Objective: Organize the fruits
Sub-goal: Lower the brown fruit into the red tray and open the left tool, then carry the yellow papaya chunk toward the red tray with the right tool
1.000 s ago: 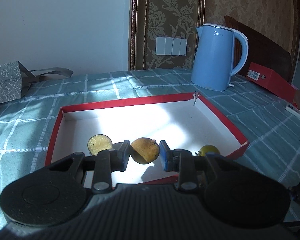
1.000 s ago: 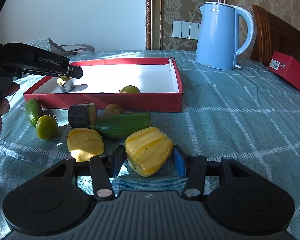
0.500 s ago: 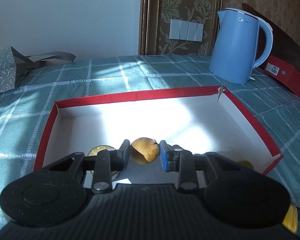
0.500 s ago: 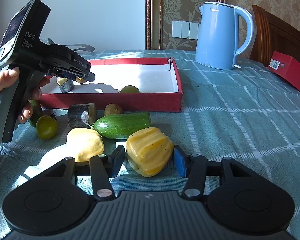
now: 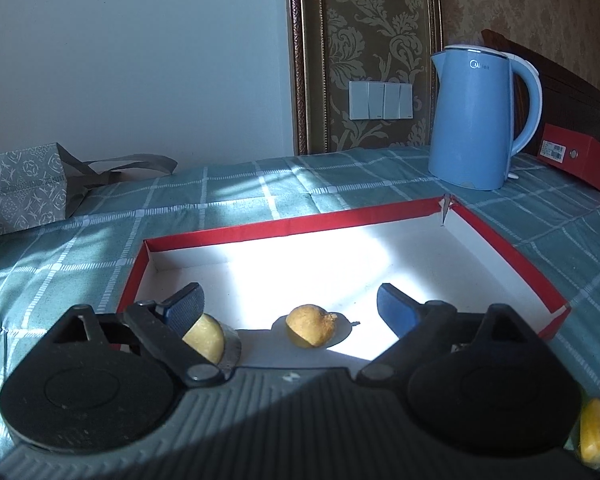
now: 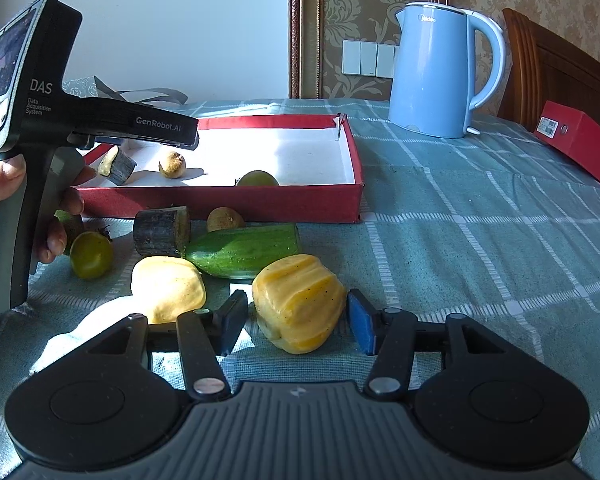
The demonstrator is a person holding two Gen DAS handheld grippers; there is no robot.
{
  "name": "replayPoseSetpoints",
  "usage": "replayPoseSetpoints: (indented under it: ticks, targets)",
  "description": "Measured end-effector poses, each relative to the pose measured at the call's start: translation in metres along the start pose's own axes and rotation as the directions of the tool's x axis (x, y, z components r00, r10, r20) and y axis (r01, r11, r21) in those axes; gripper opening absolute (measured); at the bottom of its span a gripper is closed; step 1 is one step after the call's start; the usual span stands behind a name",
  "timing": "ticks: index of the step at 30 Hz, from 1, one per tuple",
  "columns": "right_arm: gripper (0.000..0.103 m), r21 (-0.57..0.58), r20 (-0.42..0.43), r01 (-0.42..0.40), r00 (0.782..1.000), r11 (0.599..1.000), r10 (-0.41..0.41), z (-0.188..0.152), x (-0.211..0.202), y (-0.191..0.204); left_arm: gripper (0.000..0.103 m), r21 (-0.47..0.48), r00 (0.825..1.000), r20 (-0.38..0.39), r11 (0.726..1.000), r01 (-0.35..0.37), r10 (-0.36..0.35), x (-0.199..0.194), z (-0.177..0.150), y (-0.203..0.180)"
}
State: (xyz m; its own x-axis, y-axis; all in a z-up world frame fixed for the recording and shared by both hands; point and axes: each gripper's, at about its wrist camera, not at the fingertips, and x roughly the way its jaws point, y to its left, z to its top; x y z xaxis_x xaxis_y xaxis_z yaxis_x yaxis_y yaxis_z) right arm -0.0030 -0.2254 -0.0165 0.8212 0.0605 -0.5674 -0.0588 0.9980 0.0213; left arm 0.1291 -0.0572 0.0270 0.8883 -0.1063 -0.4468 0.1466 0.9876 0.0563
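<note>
My left gripper (image 5: 288, 304) hangs low over the red box (image 5: 260, 232), its jaws opening wide. A small brown fruit (image 5: 310, 326) lies free on the white box floor between them. A cut cane piece (image 5: 206, 338) rests by the left finger. In the right wrist view that gripper (image 6: 188, 138), held by a hand (image 6: 4, 176), is above the same brown fruit (image 6: 173, 165). My right gripper (image 6: 296, 320) sits on the cloth with its jaws opening slightly around a yellow jackfruit piece (image 6: 298, 302). Thin gaps show at both pads.
A green tomato (image 6: 258, 179) lies in the box. In front of it are a cane piece (image 6: 162, 232), a brown fruit (image 6: 225, 220), a cucumber (image 6: 242, 250), a second yellow piece (image 6: 168, 288) and a green tomato (image 6: 91, 255). A blue kettle (image 6: 440, 72) and a red case (image 6: 580, 140) stand behind.
The left gripper sank into the box with the brown fruit, then opened and let it go onto the floor. The right gripper stayed in place, its jaws a little wider.
</note>
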Motion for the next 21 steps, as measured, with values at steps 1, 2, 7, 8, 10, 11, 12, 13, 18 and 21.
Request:
replayPoseSetpoints:
  ticks: [1,2,7,8,10,11,12,13,18,21]
  targets:
    - [0.054,0.0,0.0,0.001,1.0,1.0,-0.001,0.0,0.0,0.0,0.096,-0.01,0.999,0.024,1.0,-0.027,0.027,-0.01,-0.002,0.005]
    - [0.055,0.002,0.0,0.001,1.0,1.0,-0.001,0.0,0.0,-0.001,0.097,-0.021,0.998,0.04,0.999,-0.042,0.043,-0.02,-0.005,0.01]
    - [0.059,0.006,-0.004,0.012,1.0,1.0,-0.012,0.0,0.001,-0.002,0.101,-0.118,0.993,0.067,0.989,-0.087,0.096,-0.068,-0.026,0.043]
    - [0.059,0.006,-0.004,0.012,1.0,1.0,-0.012,0.0,0.001,-0.002,0.101,-0.138,0.993,0.07,0.987,-0.088,0.098,-0.075,-0.029,0.05]
    - [0.059,0.006,-0.004,0.013,1.0,1.0,-0.013,0.0,0.001,-0.001,0.101,-0.164,0.991,0.069,0.981,-0.099,0.112,-0.09,-0.038,0.064]
    - [0.059,0.006,-0.004,0.012,1.0,1.0,-0.012,0.0,0.001,-0.002,0.101,-0.168,0.991,0.067,0.98,-0.103,0.116,-0.096,-0.043,0.07]
    - [0.059,0.006,-0.004,0.012,1.0,1.0,-0.012,0.0,0.001,-0.002,0.101,-0.161,0.99,0.057,0.98,-0.117,0.127,-0.101,-0.048,0.075]
    - [0.059,0.006,-0.004,0.012,1.0,1.0,-0.012,0.0,0.001,-0.002,0.101,-0.152,0.99,0.046,0.98,-0.127,0.135,-0.105,-0.053,0.078]
    - [0.059,0.006,-0.004,0.013,1.0,1.0,-0.013,0.0,0.001,-0.001,0.103,-0.143,0.991,0.014,0.981,-0.13,0.134,-0.121,-0.073,0.09]
    - [0.059,0.007,-0.004,0.012,1.0,1.0,-0.012,0.0,0.001,-0.002,0.103,-0.132,0.988,0.002,0.98,-0.152,0.153,-0.124,-0.081,0.092]
